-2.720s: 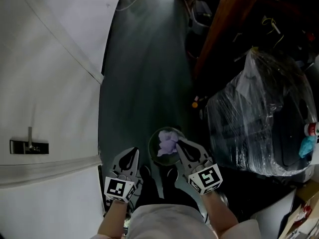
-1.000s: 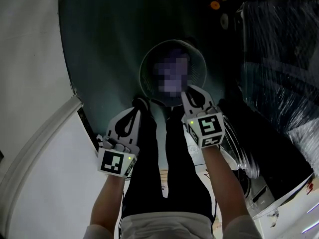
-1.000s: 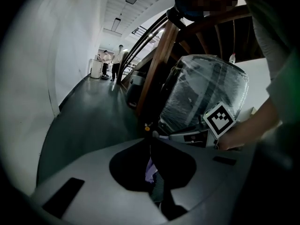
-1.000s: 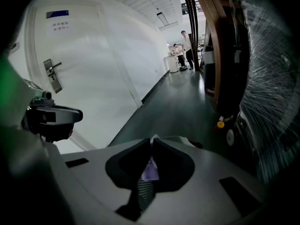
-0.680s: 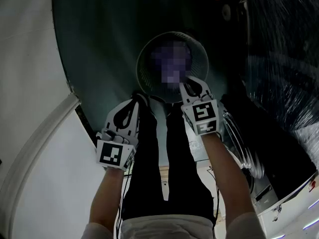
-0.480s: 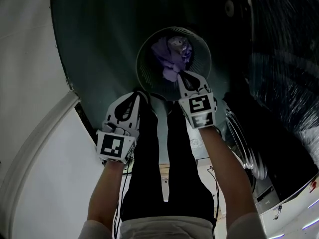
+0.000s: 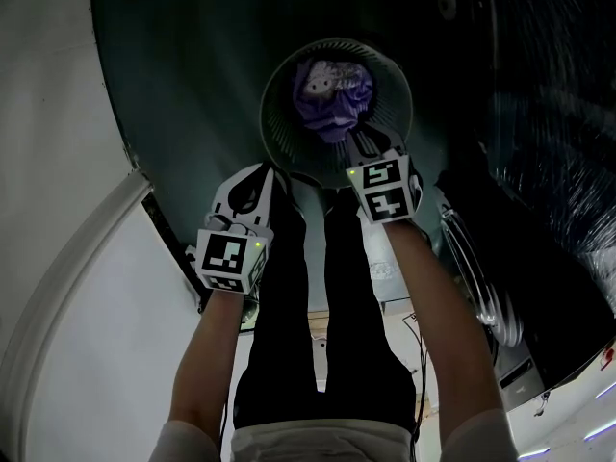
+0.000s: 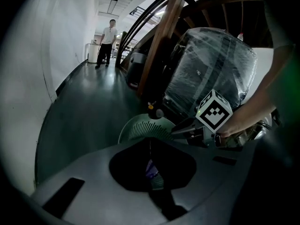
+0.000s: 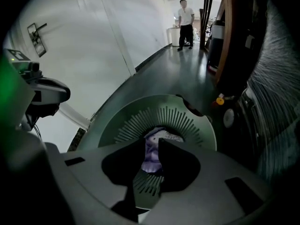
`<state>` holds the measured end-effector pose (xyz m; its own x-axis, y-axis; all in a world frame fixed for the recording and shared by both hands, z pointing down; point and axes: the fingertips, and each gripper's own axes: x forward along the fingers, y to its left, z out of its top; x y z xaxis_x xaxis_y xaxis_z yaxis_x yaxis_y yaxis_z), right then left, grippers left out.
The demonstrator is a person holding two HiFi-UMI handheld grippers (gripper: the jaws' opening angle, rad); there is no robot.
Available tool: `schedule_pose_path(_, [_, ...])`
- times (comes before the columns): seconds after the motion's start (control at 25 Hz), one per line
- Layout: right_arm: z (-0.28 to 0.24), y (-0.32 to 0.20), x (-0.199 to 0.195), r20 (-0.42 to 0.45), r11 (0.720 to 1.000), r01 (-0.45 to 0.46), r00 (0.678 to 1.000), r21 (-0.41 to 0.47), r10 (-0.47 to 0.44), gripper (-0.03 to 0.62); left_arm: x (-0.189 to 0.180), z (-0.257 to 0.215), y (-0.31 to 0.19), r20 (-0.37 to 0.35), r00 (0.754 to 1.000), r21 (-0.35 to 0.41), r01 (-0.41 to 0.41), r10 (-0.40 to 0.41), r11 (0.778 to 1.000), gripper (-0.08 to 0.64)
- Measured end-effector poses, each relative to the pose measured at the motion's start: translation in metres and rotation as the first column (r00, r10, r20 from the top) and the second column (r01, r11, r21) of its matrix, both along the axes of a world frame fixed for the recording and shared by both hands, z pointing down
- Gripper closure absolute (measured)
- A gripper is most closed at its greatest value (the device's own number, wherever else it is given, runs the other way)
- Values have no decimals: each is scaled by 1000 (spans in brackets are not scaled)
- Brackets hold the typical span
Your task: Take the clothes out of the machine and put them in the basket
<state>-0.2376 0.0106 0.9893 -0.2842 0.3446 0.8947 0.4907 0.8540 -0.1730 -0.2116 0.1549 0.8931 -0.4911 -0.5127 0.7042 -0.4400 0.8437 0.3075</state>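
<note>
A round green slatted basket [image 7: 270, 123] stands on the dark floor ahead of my legs. A purple garment [image 7: 332, 96] lies bunched inside it. My right gripper [image 7: 365, 148] hangs over the basket's near rim, and its jaws are opening. In the right gripper view the purple garment [image 9: 152, 156] shows in the gap between the right gripper [image 9: 157, 145] jaws, above the basket [image 9: 140, 121] slats. My left gripper [image 7: 258, 177] is shut and empty, just left of the basket. The left gripper [image 8: 150, 146] points at the basket [image 8: 140, 130].
A white wall [image 7: 58, 162] runs along the left. A plastic-wrapped bulky object [image 7: 549, 114] stands to the right, and the machine's round glass door [image 7: 472, 287] is at my right side. A person [image 8: 107, 40] stands far down the corridor.
Both grippers have sunk toward the basket. The purple garment has come down with the right gripper and now rests in the basket, and the right jaws have parted a little.
</note>
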Motion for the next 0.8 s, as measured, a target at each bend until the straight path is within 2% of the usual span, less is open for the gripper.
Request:
schedule_pose_path(0.36, [-5,6,3,5,1000,-5,1000,-3,5,512,6,3,0,-14,1000,-8,-15,15,1000,538])
schedule_pose_path(0.56, [-16,7,2,27,1000,-11,1000,1,11,581,0,-4,4,-4,1000,-12,-12,11,1000,538])
schedule_pose_path(0.8, [-36,9,1,33,999,-38,999,-33,39,583,-4,-19,2,17,1000,-11,-19,19,1000,538])
